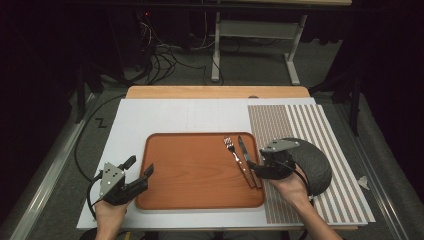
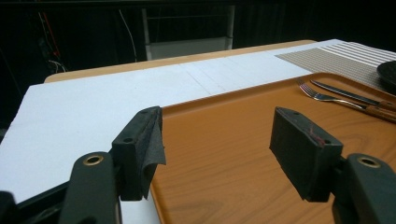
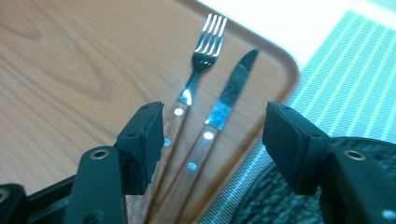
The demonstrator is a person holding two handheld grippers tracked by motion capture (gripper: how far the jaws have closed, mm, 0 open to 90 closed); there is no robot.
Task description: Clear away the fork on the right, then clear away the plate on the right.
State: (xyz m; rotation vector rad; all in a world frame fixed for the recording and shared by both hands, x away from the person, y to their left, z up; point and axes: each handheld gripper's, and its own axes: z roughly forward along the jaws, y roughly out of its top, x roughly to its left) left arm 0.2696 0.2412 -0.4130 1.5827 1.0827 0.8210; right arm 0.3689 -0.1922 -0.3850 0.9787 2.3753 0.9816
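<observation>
right tool (image 3: 212,128) open above unmarked fork (image 3: 201,56) and knife (image 3: 229,93) on tray (image 3: 70,70)

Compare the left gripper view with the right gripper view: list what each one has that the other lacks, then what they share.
Left gripper view alone: the left gripper with open jaws over the tray's near left part, the wide white board, the wooden table edge and the dark room behind.

Right gripper view alone: the right gripper, jaws open above the two riveted wooden handles.

Shared: the orange wood-grain tray, the fork and knife lying side by side, the striped placemat and the dark round plate.
</observation>
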